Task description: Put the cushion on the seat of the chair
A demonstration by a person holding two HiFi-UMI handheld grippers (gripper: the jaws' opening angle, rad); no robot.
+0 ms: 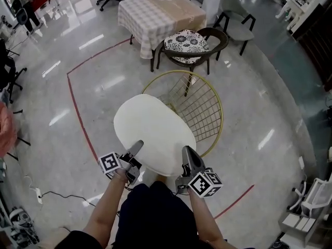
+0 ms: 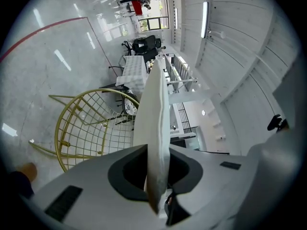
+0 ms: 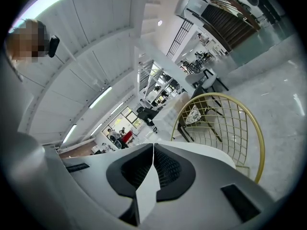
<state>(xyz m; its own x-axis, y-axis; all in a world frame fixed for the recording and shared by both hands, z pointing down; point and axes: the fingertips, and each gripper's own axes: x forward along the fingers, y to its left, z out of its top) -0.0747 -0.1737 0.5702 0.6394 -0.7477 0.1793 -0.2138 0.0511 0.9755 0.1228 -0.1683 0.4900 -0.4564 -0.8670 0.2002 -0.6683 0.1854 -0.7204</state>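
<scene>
The white, flat, oval padded cushion [image 1: 153, 134] lies roughly level, its near edge pinched by the left hand-held gripper [image 1: 136, 149] and the right hand-held gripper [image 1: 187, 153]. It overlaps the near-left part of the round gold wire-mesh chair [image 1: 205, 105], which stands upright. The cushion seems to hover above the seat, though contact is unclear.

Checked-cloth table [image 1: 160, 14], dark armchair [image 1: 220, 39] with patterned pillow [image 1: 185, 40], grey chair [image 1: 236, 9]; red floor line [image 1: 78, 113]
</scene>
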